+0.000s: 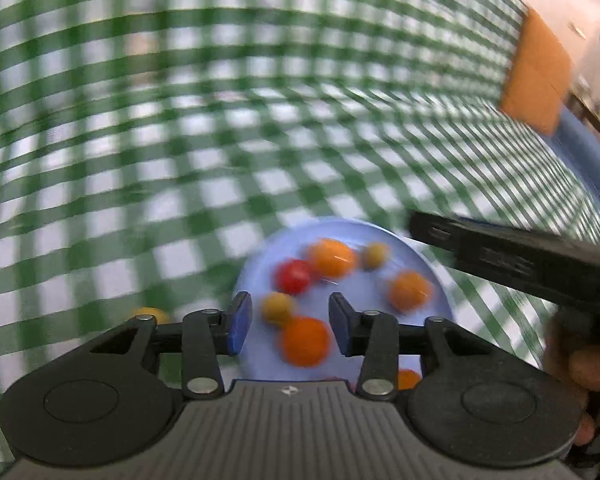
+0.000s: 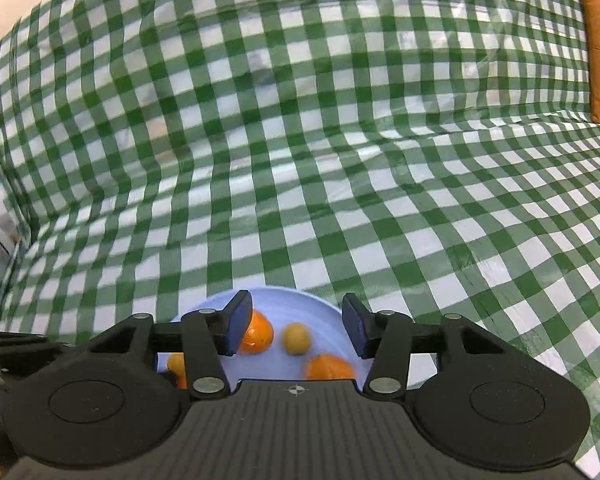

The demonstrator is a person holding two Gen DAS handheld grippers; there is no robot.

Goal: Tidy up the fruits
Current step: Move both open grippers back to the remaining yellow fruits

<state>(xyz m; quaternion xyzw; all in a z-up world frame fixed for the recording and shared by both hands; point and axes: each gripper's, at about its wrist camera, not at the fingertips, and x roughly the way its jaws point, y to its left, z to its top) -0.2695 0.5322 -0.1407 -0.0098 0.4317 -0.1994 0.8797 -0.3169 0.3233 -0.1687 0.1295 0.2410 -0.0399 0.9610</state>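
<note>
While both sets of tongs hung released with nothing between their blue pads, the left gripper hovered over a round, smooth, pale-blue plate. On that plate lay small round glossy fruits: a red one, several orange ones and two dull yellow-green ones; being round, they showed no long axis. One yellow fruit lay off the plate on the cloth, just left of it. The right gripper was above the same plate's rim, over an orange fruit. A wrinkled green-and-white checked cloth covered the surface beneath, blurred in the left view.
</note>
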